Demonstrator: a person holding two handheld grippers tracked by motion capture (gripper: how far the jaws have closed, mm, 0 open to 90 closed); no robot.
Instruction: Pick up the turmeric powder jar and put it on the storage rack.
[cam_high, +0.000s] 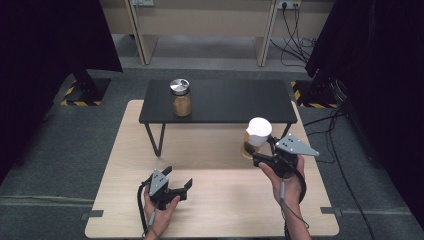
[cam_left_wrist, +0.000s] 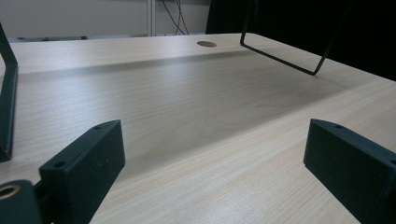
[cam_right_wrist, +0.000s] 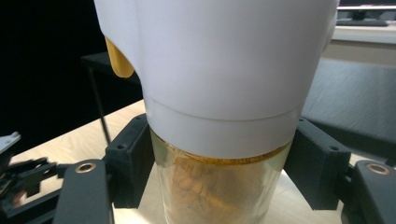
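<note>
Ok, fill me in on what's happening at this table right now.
A person works two handheld grippers at a light wooden table. The right gripper has its fingers closed around a white-lidded jar with orange-brown contents. The left gripper sits low over the table, open and empty. A second jar with a silver lid stands untouched on the small black table.

Light wood table (cam_high: 220, 210) sits on grey carpet floor (cam_high: 70, 145). A low black shelf on wire legs (cam_high: 217, 101) stands across the table's 12 o'clock end. Black curtains (cam_high: 45, 40) hang at 10 and 2 o'clock. Beige panelled furniture (cam_high: 205, 22) lines the 12 o'clock wall, with cables (cam_high: 295, 47) trailing at 1 o'clock. Yellow-black hazard tape (cam_high: 80, 102) marks the stand bases.
</note>
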